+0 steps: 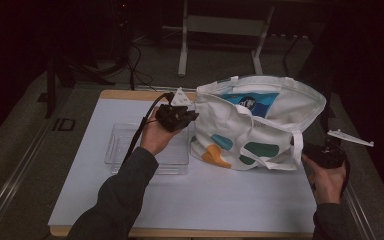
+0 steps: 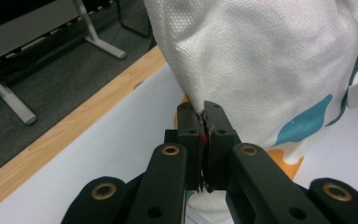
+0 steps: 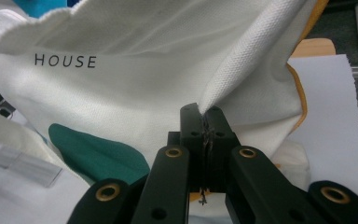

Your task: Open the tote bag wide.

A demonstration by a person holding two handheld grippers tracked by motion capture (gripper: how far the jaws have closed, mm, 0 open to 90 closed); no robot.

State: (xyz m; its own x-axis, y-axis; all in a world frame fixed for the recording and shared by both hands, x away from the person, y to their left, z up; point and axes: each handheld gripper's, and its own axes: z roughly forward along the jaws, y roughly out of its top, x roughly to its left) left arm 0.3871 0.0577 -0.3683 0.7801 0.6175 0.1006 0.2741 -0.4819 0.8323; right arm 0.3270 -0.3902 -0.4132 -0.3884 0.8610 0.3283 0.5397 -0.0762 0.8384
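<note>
White-covered table (image 1: 190,200) under dim light, far surroundings lost in darkness. White tote bag (image 1: 257,125) standing at right-centre of it, mouth gaping, teal and orange patches on the near side; blue item inside (image 1: 250,102) mostly hidden by the rim. Clear plastic tray (image 1: 122,145) just left of the bag, partly covered by the left hand. Left gripper (image 2: 204,135) clenched on the bag's left edge. Right gripper (image 3: 206,130) pinching a fold at its right side, barely discernible in the high view.
</note>
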